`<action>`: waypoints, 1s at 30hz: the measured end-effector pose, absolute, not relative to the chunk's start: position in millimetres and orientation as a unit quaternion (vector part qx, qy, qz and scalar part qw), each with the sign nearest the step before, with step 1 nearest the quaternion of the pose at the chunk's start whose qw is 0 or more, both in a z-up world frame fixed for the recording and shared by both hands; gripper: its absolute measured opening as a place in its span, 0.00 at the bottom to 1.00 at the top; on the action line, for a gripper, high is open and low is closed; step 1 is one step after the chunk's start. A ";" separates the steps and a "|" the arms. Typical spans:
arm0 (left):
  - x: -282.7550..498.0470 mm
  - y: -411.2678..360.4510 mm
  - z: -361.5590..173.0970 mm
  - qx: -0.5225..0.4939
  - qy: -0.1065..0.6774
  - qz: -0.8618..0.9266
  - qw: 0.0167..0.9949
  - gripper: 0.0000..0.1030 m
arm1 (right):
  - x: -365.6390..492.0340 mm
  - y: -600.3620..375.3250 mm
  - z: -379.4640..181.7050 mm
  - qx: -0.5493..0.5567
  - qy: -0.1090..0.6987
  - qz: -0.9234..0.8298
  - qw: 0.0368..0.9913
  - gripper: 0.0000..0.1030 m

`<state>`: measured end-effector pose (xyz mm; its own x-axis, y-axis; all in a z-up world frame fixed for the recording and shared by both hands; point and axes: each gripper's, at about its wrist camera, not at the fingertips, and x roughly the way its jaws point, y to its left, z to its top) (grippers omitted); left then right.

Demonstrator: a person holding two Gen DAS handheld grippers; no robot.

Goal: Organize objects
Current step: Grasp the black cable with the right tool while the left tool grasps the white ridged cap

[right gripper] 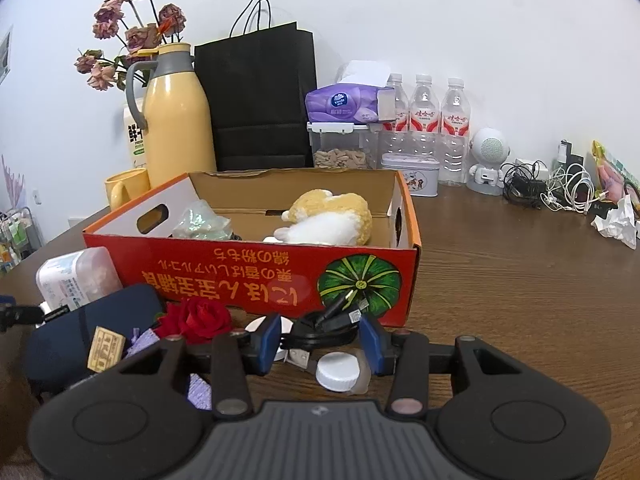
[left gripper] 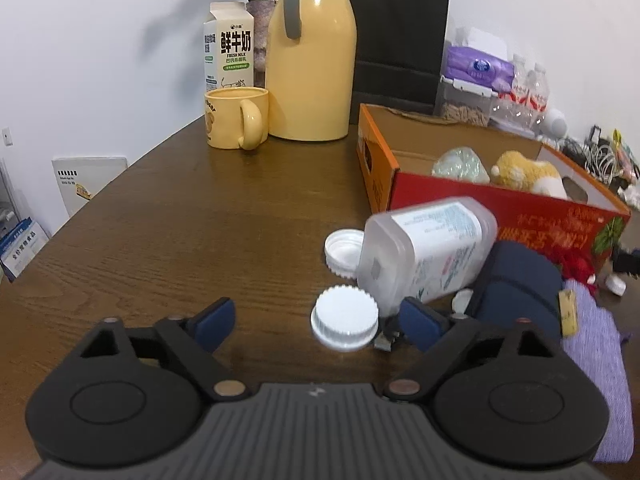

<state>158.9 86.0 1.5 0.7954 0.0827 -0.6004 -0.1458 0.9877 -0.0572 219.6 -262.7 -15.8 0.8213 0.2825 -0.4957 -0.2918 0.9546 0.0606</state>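
Both grippers low over the cluttered bench

Left gripper [left gripper: 316, 322] spread wide near a white cap [left gripper: 345, 322]; right gripper [right gripper: 320, 345] partly spread around a black cable [right gripper: 324, 330] before the orange box [right gripper: 256, 276]

Table [left gripper: 192, 216] left open; bottle [left gripper: 428, 248], box [right gripper: 280, 276] crowd right, seemingly touching.

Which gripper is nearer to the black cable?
Right. The right gripper has the black cable between its open fingers; the left gripper is off to the left, by the white cap.

White wall [right gripper: 440, 20], wooden table [left gripper: 200, 220]
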 end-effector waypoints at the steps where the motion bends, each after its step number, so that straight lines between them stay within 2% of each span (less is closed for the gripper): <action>1: 160.1 86.7 0.8 -0.052 0.315 0.059 0.946 0.79 | 219.2 -262.1 -16.0 -0.010 0.258 0.151 0.954 0.40; 3: 162.0 87.7 -2.7 -0.056 0.321 0.053 0.944 0.73 | 218.7 -261.5 -16.4 -0.012 0.258 0.150 0.954 0.39; 5: 163.4 88.4 -5.1 -0.062 0.325 0.045 0.943 0.53 | 217.9 -261.9 -16.4 -0.011 0.258 0.149 0.955 0.39; 6: 163.9 88.7 -5.5 -0.066 0.324 0.040 0.943 0.48 | 217.8 -261.9 -16.6 -0.011 0.258 0.149 0.955 0.39; 7: 164.3 88.8 -6.0 -0.067 0.323 0.035 0.943 0.38 | 217.6 -262.1 -16.6 -0.011 0.257 0.149 0.955 0.39; 25: 146.4 88.3 -0.2 -0.082 0.294 0.040 0.952 0.37 | 210.6 -262.4 -13.8 -0.008 0.245 0.153 0.957 0.38; 30: 138.2 88.2 5.4 -0.086 0.284 0.040 0.954 0.37 | 205.3 -262.6 -11.7 -0.004 0.238 0.157 0.959 0.33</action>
<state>138.2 88.2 5.4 0.8354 0.0277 -0.5490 -0.1254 0.9820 -0.1413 205.3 -262.6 -11.7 0.8376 0.2999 -0.4566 -0.3033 0.9505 0.0679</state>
